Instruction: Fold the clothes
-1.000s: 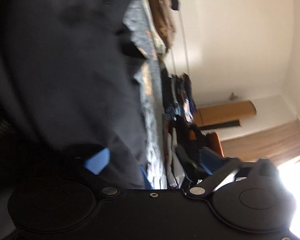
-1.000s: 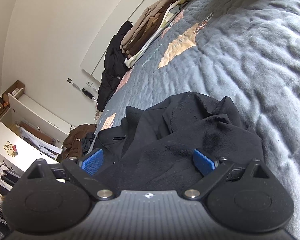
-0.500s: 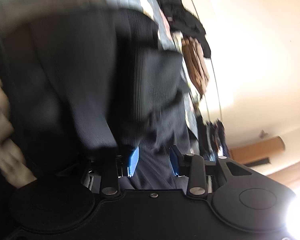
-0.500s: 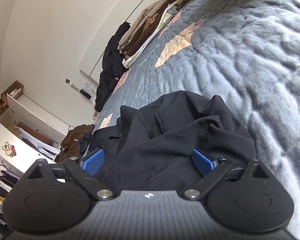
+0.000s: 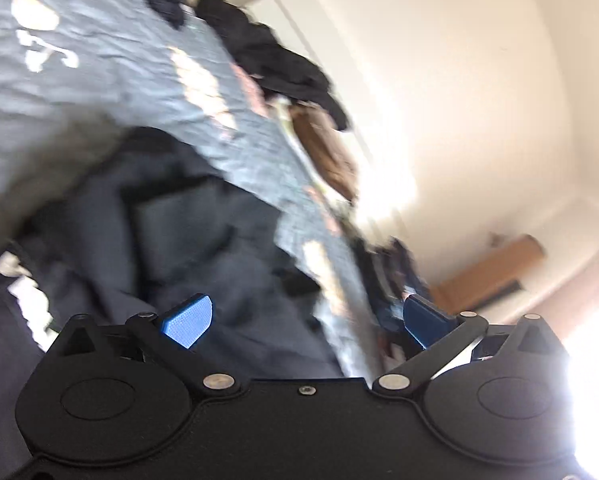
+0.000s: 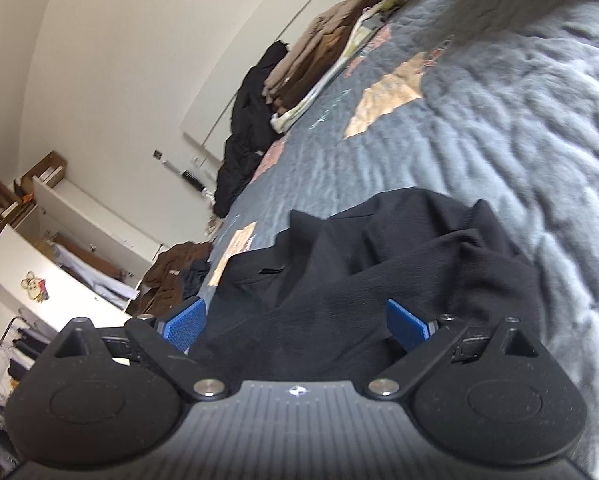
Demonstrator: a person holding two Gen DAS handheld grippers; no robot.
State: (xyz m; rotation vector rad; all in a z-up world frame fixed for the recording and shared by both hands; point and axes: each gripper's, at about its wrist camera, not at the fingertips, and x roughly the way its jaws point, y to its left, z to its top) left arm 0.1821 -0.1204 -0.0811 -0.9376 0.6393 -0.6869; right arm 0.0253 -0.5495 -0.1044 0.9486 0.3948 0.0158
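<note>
On the left, the left tool (image 5: 306, 322) stands wide with nothing between its blue pads, and the black garment (image 5: 187, 248) lies just beyond and below it on the grey bedspread (image 5: 99, 80), rumpled, with its far edge toward the middle of the bed; this view is blurred, so the finer folds cannot be read. On the right, the right tool (image 6: 296, 325) is likewise wide and empty, and the same black garment (image 6: 379, 276) is bunched directly in front of it, its cloth reaching between the two pads without being pinched. To fold it well, I judge each tool should take a single layer at an edge or corner rather than a bunched ridge, then draw the cloth flat before turning it over. A stack of brown and cream clothes (image 6: 319, 48) lies far back by the wall.
</note>
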